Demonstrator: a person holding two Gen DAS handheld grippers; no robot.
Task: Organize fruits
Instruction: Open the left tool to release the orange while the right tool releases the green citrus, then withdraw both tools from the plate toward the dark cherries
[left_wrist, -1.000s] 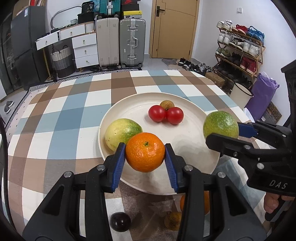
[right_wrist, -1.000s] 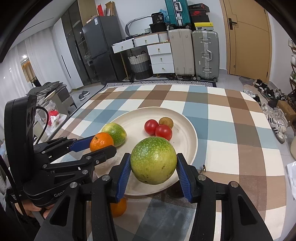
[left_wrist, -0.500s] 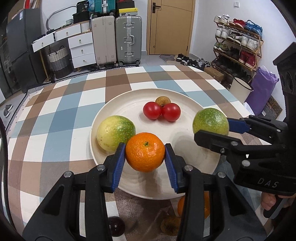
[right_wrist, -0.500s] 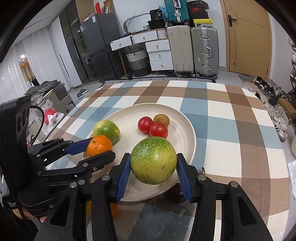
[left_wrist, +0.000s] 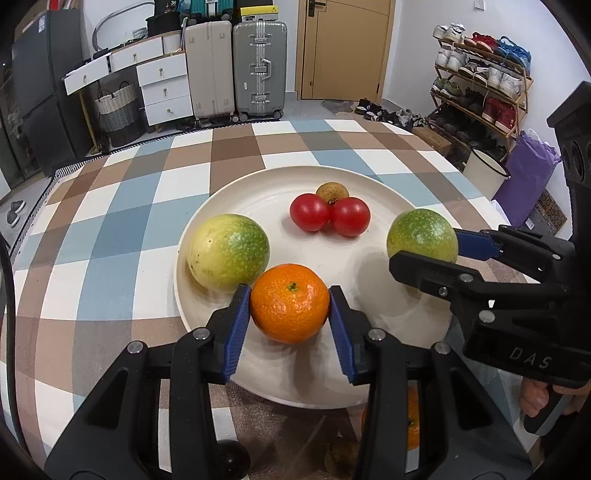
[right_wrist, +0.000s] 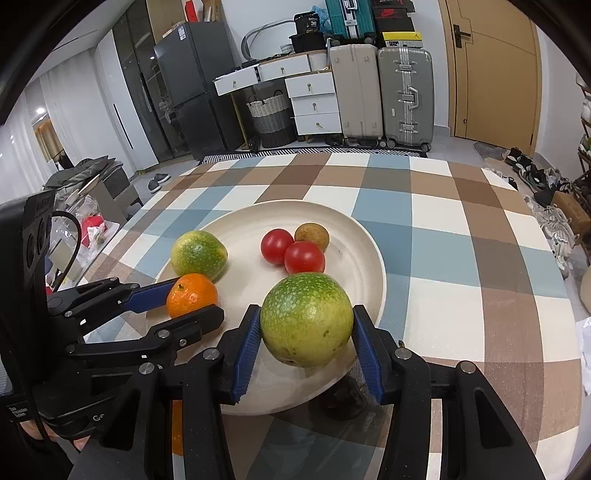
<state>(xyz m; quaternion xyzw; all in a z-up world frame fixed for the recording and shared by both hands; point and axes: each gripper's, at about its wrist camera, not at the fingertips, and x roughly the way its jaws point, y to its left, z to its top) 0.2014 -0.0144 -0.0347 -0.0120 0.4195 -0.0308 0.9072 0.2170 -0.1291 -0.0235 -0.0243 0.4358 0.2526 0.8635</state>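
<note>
Nearest to the left wrist camera, the left gripper (left_wrist: 290, 304) is closed on a round orange mandarin (left_wrist: 290, 302); its two blue ribbed pads (left_wrist: 236, 332) press the fruit from both sides, above the near part of the big round cream-white plate (left_wrist: 369, 376). Under the near rim of the plate, a second orange fruit (left_wrist: 412, 424), a small dark round fruit (left_wrist: 231, 458) and a small brown fruit (left_wrist: 334, 461) lie on the checked tablecloth (left_wrist: 110, 240), partly hidden by the gripper arms.

The right gripper (right_wrist: 306, 332) holds a round speckled green fruit (right_wrist: 306, 319) between its blue pads, over the near right part of the same plate (right_wrist: 354, 236). In the left wrist view this gripper (left_wrist: 424, 247) comes in from the right side with the green fruit (left_wrist: 421, 236).

Further on the plate, a round yellow-green speckled fruit (left_wrist: 227, 253) rests just behind the mandarin on the left. Beyond it, near the middle, two small red tomatoes (left_wrist: 328, 214) touch each other, and a small brown round fruit (left_wrist: 331, 191) sits directly behind them.

Behind the table stand two grey suitcases (left_wrist: 236, 70), a white chest of drawers (left_wrist: 162, 85) and a wooden door (left_wrist: 343, 48).
</note>
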